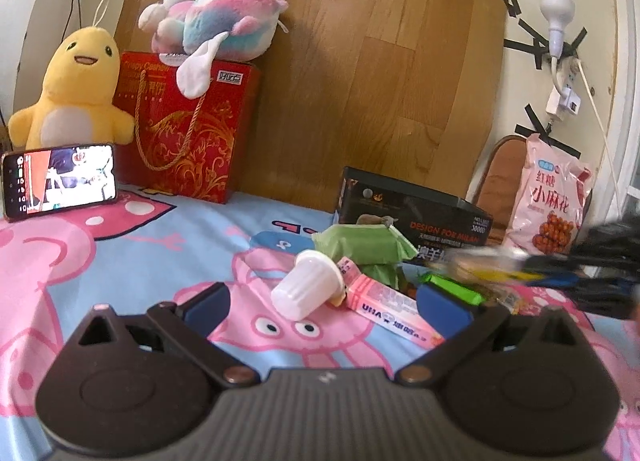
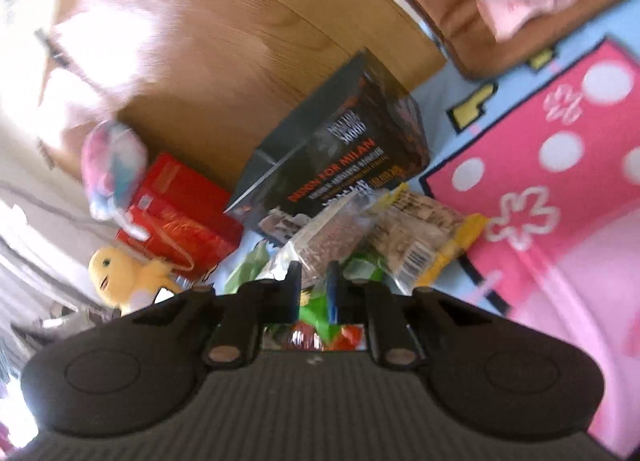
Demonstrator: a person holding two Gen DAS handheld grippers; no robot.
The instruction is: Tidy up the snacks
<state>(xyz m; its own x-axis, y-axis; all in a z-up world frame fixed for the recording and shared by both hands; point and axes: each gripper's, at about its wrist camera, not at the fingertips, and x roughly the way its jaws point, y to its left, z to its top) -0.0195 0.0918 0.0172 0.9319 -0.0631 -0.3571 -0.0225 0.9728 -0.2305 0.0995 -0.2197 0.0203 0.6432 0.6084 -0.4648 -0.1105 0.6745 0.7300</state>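
This looks like a home bedroom: a cartoon-pig bedsheet [image 1: 120,261] covers the surface, with a yellow plush toy [image 1: 76,89] and a pastel plush fish [image 1: 216,17] against a wood-grain board [image 1: 380,81]. A bare bulb [image 1: 556,5], seemingly taped up, hangs on the wall.

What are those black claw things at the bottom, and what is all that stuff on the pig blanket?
They are grippers, two-finger tongs a person holds, one in each hand. Each has a camera looking forward, so one picture comes from the left hand, one from the right. The left gripper is open and empty. On the blanket lie a white cup, a pink box and a green packet, by a black box. The right gripper seems to pinch a clear snack packet.
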